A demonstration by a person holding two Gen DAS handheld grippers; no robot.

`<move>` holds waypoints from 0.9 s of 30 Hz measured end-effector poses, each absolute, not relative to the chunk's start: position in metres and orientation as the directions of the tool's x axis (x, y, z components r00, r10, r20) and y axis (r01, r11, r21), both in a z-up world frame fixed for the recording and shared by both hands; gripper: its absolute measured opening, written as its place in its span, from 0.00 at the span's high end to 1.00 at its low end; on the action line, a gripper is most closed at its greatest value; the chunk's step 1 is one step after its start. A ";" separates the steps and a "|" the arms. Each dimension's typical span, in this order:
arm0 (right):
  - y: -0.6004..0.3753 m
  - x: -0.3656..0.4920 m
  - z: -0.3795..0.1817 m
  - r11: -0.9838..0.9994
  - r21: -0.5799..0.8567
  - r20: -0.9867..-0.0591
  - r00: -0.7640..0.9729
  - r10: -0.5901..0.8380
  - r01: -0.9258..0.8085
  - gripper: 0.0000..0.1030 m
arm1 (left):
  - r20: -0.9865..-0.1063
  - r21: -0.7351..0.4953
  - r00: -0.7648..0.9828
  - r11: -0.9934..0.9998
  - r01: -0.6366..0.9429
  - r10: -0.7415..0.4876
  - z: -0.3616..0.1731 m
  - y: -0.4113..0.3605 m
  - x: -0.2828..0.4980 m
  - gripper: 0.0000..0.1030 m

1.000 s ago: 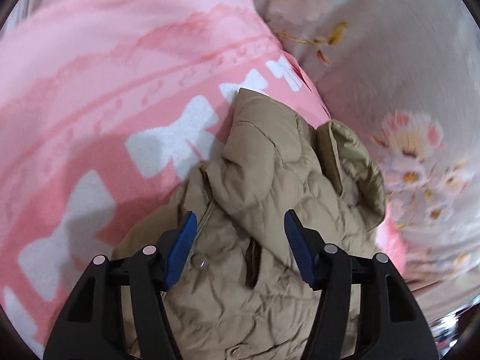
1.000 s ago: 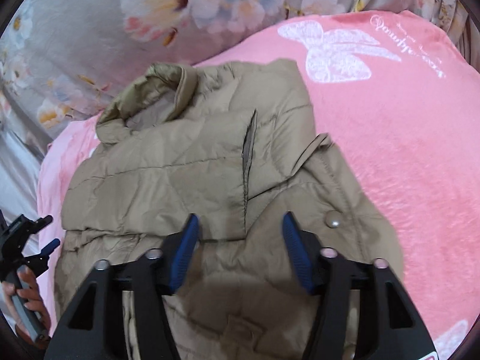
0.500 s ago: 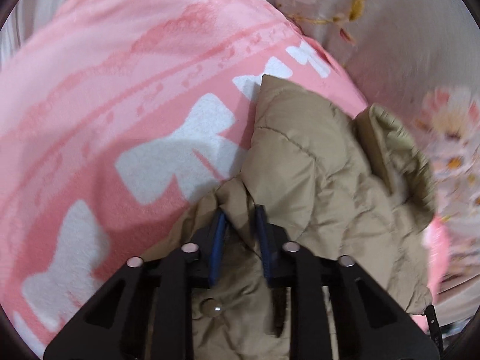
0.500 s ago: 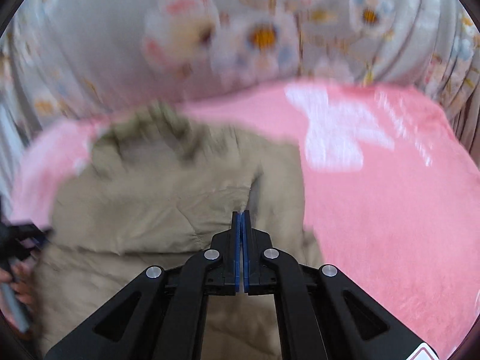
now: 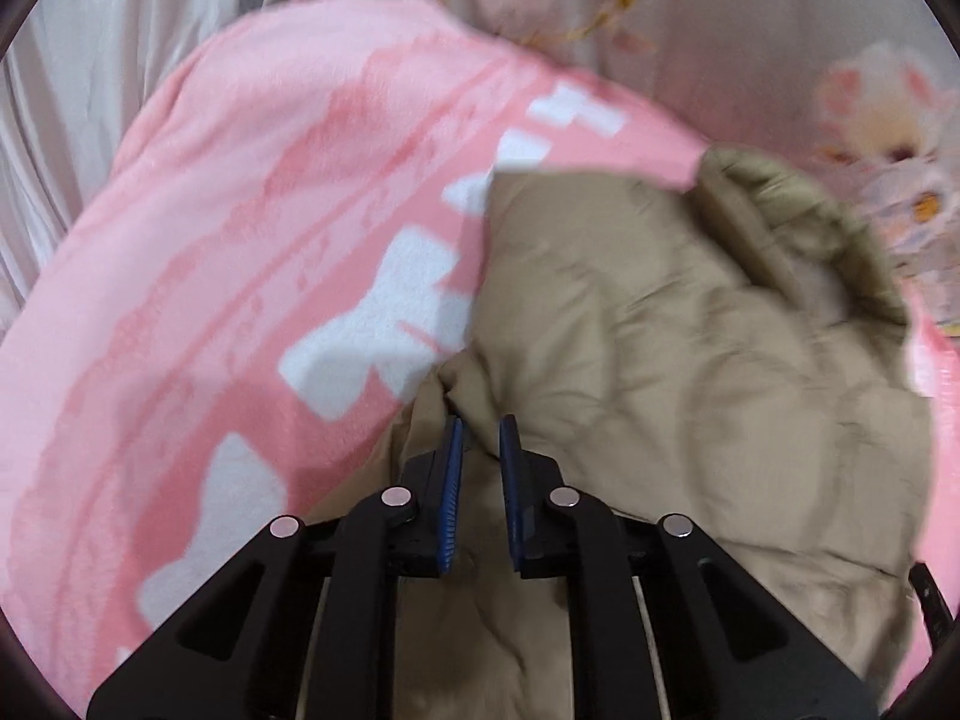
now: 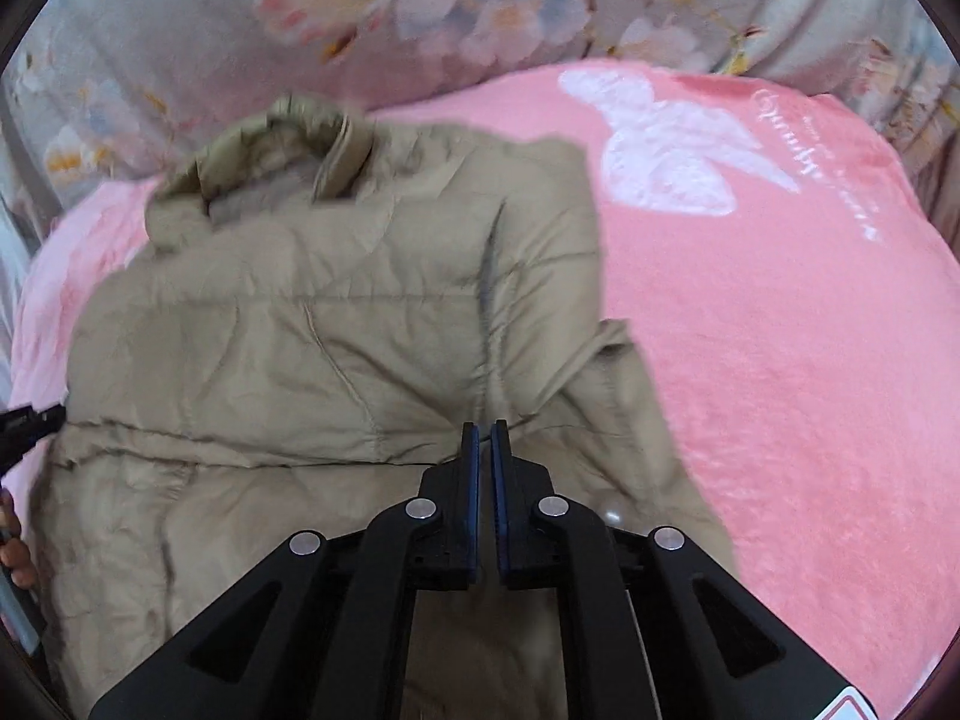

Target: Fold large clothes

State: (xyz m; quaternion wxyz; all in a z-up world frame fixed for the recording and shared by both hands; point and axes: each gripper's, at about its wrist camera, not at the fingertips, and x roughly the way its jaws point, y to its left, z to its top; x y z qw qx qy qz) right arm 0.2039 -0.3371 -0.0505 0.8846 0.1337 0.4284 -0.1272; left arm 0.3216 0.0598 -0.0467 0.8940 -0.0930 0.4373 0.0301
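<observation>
A tan quilted puffer jacket lies on a pink blanket, its collar at the far end. My left gripper is shut on a fold of the jacket's left edge, fabric pinched between the blue pads. In the right wrist view the jacket spreads across the blanket, collar at the top left. My right gripper is shut on the jacket's folded edge near a seam. The left gripper's tip shows at the left edge.
A grey floral bedspread borders the pink blanket at the back and also shows in the left wrist view. A white butterfly print marks the blanket right of the jacket. A hand shows at the left edge.
Both grippers went from open over the jacket to shut on its fabric. The jacket's near part has been drawn along, with the views shifting and blurring.
</observation>
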 end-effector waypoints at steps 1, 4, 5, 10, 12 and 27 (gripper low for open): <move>-0.336 0.203 -0.036 0.930 0.149 -0.769 0.631 -0.104 0.335 0.91 | -0.773 -0.136 0.634 0.983 -0.125 -0.026 -0.036 0.057 0.320 0.88; -0.324 0.226 -0.011 0.937 0.208 -0.728 0.684 -0.041 0.279 0.90 | -0.708 -0.176 0.700 0.983 -0.046 -0.094 0.006 0.030 0.325 0.74; -0.316 0.239 -0.009 0.944 0.210 -0.722 0.692 -0.027 0.256 0.90 | -0.704 -0.186 0.698 0.982 -0.003 -0.131 0.013 0.014 0.334 0.62; -0.278 0.287 -0.041 0.967 0.157 -0.774 0.634 -0.007 0.202 0.90 | -0.763 -0.089 0.636 0.993 0.074 -0.116 -0.013 -0.056 0.372 0.61; -0.267 0.293 -0.062 0.973 0.136 -0.802 0.597 -0.002 0.187 0.90 | -0.793 -0.065 0.600 0.994 0.088 -0.105 -0.034 -0.070 0.375 0.62; -0.254 0.273 -0.104 0.979 0.121 -0.790 0.614 -0.004 0.163 0.91 | -0.742 0.021 0.669 0.994 0.106 -0.056 -0.086 -0.074 0.345 0.63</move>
